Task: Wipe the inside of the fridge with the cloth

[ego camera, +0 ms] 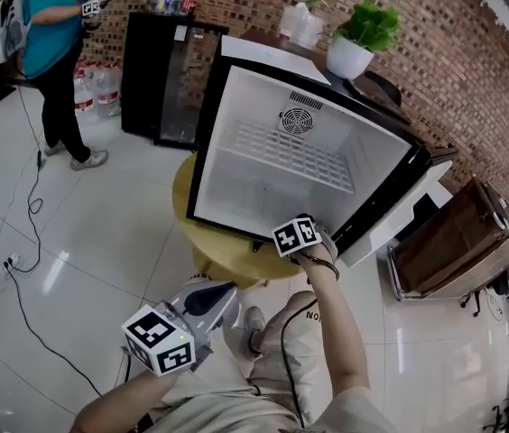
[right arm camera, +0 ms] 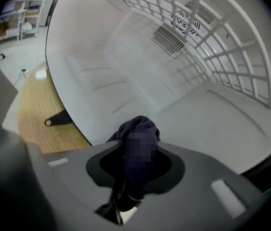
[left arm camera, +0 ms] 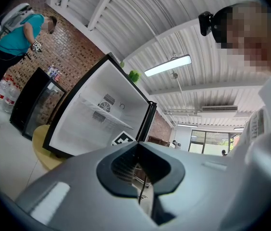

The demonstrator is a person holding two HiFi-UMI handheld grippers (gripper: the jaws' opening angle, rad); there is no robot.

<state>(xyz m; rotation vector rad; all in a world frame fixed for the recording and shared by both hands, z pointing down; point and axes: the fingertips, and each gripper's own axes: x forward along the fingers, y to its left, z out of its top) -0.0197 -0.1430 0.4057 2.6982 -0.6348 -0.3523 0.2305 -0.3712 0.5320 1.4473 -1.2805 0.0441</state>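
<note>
The small fridge (ego camera: 263, 188) stands open on a round wooden table, its white inside holding only a wire shelf (ego camera: 291, 152). My right gripper (ego camera: 313, 225) is at the lower front lip of the fridge, shut on a bunched dark blue cloth (right arm camera: 138, 141). In the right gripper view the cloth sticks up between the jaws (right arm camera: 134, 172), just above the fridge's white floor (right arm camera: 212, 124), with the shelf (right arm camera: 212, 47) overhead. My left gripper (ego camera: 223, 298) hangs low near my knee, away from the fridge, shut and empty (left arm camera: 139, 172).
The table (ego camera: 227, 260) shows in front of the fridge. The fridge door (ego camera: 399, 219) swings out to the right. A person in a teal shirt (ego camera: 56, 52) stands at the far left by a black cabinet (ego camera: 160, 70). Cables (ego camera: 29, 206) lie on the floor.
</note>
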